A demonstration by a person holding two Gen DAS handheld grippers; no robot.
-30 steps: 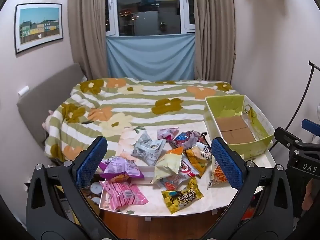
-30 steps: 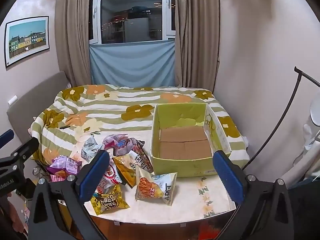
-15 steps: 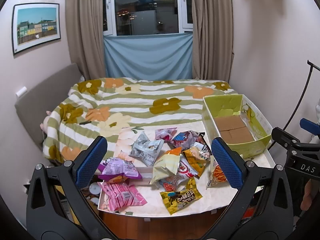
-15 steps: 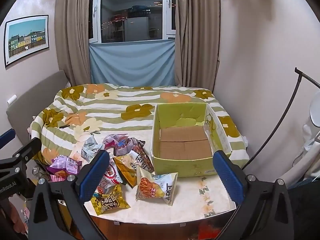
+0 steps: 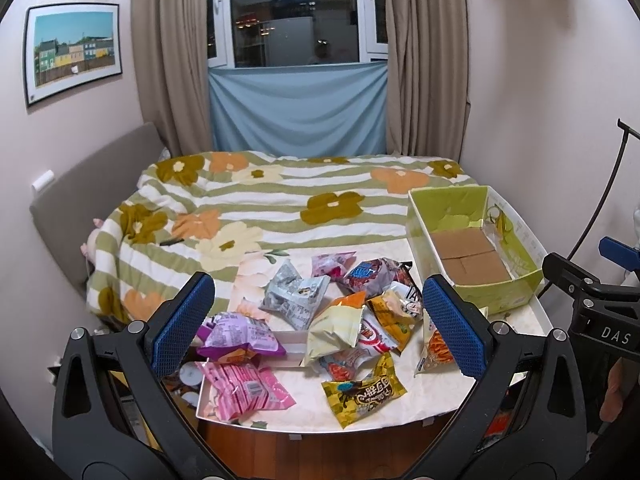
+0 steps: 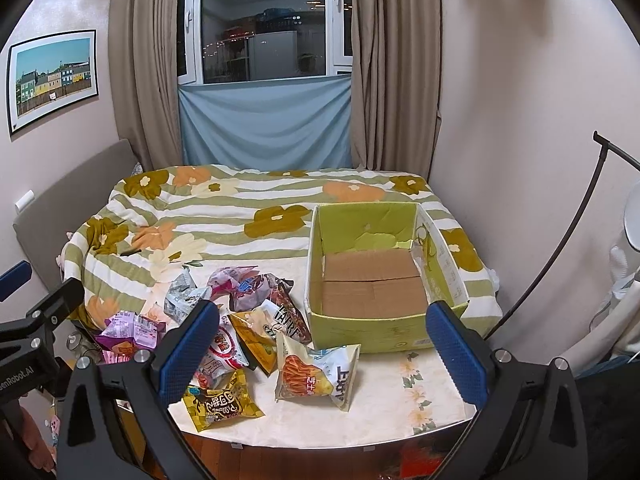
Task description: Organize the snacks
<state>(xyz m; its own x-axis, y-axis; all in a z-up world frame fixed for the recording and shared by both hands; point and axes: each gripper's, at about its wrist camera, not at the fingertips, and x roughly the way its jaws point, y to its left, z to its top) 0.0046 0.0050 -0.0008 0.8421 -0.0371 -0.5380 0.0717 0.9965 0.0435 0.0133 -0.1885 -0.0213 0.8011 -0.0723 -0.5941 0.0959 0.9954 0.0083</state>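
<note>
Snack bags sit in a loose pile on the white floral-print surface (image 5: 420, 404), and both tongs hang above its near edge, spread wide with nothing between the blue pads. Left tongs (image 5: 318, 328) frame most of the pile: a pink striped packet (image 5: 244, 392) and a purple crinkly bag (image 5: 240, 336) lie just inside the left pad, a grey foil pouch (image 5: 292, 300) is straight ahead, and a yellow wrapper with dark print (image 5: 362, 394) is closest to the tongs, a bit right of centre. An orange-and-white chip bag (image 6: 314, 372) lies between the pads of the right tongs (image 6: 324, 348), slightly left of middle. The open green cardboard box (image 6: 360, 336) with a brown bottom is ahead of the right tongs, just beyond that chip bag, and it has no snacks inside. Past the surface is a bed with a green-striped flower blanket (image 6: 240, 200). From the left camera the right tongs' black frame shows at the far right edge.
</note>
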